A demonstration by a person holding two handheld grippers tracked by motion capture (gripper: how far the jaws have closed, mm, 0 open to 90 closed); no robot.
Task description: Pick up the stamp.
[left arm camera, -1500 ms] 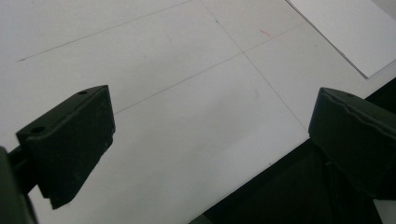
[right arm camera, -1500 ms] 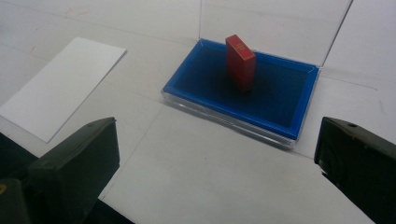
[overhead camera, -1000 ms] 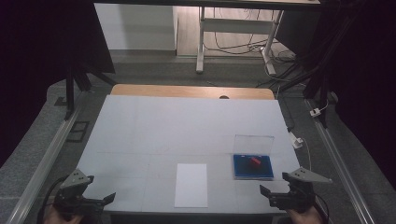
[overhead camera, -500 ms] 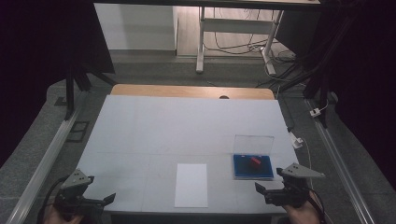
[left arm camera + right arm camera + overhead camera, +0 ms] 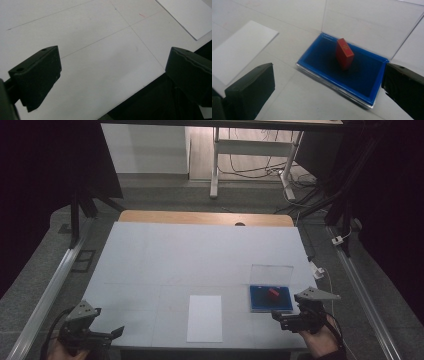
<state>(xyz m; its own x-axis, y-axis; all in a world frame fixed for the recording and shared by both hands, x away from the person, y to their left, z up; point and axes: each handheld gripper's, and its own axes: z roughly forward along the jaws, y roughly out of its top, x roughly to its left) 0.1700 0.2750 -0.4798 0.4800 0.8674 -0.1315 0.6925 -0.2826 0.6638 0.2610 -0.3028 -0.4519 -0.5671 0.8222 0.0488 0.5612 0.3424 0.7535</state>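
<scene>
While right gripper (image 5: 280, 316) hovers wide open, empty, just short of blue-lined clear plastic case (image 5: 342, 72), small red block (image 5: 345, 53) stands tilted inside; left gripper (image 5: 112, 80) likewise open, empty.

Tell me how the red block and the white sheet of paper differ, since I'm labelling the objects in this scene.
The red block is small and thick; the white sheet of paper is broad and thin. The block stands tilted on end, while the sheet lies flat. The block sits inside the blue case with its clear lid up; the sheet lies bare on the table, left of the case. Both are rectangular, and neither gripper touches them.
</scene>
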